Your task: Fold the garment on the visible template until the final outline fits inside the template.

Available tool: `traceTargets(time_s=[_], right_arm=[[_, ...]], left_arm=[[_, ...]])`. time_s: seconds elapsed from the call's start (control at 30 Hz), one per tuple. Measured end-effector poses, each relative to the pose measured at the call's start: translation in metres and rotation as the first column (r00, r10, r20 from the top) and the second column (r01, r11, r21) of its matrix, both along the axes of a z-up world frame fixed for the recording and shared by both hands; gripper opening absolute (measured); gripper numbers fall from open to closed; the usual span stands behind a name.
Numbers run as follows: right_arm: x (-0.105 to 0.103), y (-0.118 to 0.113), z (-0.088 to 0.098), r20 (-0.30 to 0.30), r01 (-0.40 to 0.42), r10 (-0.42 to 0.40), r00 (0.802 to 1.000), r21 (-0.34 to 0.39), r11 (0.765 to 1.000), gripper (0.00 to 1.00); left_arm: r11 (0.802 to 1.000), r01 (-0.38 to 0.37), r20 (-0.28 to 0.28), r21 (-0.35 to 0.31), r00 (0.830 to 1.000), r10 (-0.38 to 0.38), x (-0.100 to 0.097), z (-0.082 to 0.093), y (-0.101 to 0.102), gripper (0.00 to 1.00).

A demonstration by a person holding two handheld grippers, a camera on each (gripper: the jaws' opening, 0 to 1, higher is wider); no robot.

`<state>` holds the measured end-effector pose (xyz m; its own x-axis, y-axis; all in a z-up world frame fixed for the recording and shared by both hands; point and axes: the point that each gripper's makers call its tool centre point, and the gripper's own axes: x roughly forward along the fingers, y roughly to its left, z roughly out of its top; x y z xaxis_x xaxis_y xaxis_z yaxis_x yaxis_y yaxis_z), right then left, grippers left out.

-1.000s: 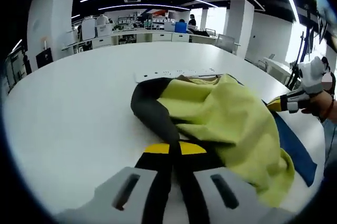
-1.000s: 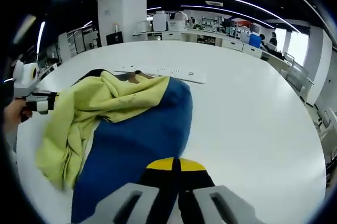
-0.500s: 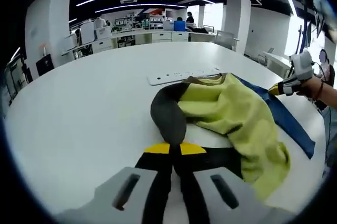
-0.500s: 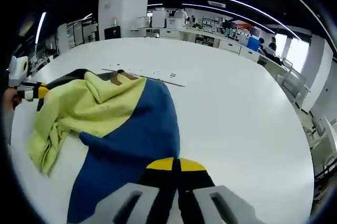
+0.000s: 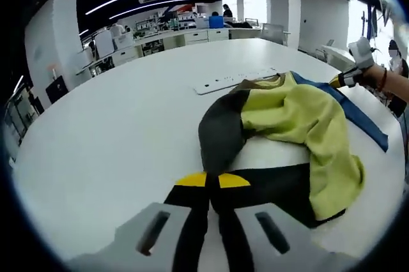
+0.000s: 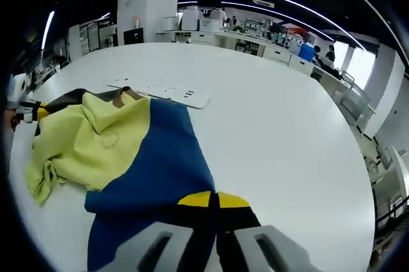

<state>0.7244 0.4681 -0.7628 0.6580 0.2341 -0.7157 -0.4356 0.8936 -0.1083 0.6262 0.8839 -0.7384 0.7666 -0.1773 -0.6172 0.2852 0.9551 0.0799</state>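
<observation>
**Garment stretched between both hand-held grippers**

The white desk [image 5: 96,157] carries everything. The garment [image 5: 300,119], yellow, black and blue, is spread on it, bunched in the middle. A white strip [image 6: 163,90] lies just beyond the collar. The left hand-held gripper [image 5: 209,186] is clamped on a black edge; the right hand-held gripper [image 6: 212,205] is clamped on a blue edge. Template not distinguishable.
</observation>
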Motion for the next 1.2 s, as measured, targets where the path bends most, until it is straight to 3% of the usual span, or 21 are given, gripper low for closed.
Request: traceTargets(time_s=[0.1,0.5,0.8,1.0,1.03,1.13,1.2], right_arm=[[0.003,-0.001,0.001,0.001,0.01,-0.01,1.0,0.0,1.0,0.0],[0.015,-0.012,0.002,-0.007,0.046,-0.046,0.999,-0.022,0.999,0.0],[0.015,-0.019,0.002,-0.023,0.06,-0.06,0.998,-0.026,0.998,0.0],[0.012,-0.02,-0.002,-0.043,0.061,-0.062,0.997,-0.016,0.998,0.0],[0.011,-0.022,-0.002,-0.046,0.079,-0.08,0.996,-0.011,0.997,0.03],[0.009,-0.023,0.001,-0.066,0.131,-0.127,0.99,0.061,0.99,0.12],[0.006,-0.025,0.006,-0.062,0.132,-0.128,0.99,0.064,0.989,0.18]], left_arm=[[0.999,-0.009,-0.011,0.039,1.0,0.009,0.002,-0.001,0.014,0.0],[0.996,-0.064,-0.056,0.065,0.996,0.067,0.003,-0.008,0.036,0.0],[0.993,-0.101,-0.058,0.068,0.993,0.105,0.002,-0.005,0.047,0.0],[0.991,-0.129,-0.053,0.035,0.99,0.131,-0.001,-0.005,0.047,0.02],[0.991,-0.131,-0.046,0.031,0.99,0.132,-0.001,-0.003,0.047,0.03],[0.991,-0.132,-0.024,0.009,0.991,0.132,-0.001,0.0,0.044,0.23],[0.992,-0.126,-0.017,-0.013,0.992,0.126,-0.004,0.003,0.04,0.35]])
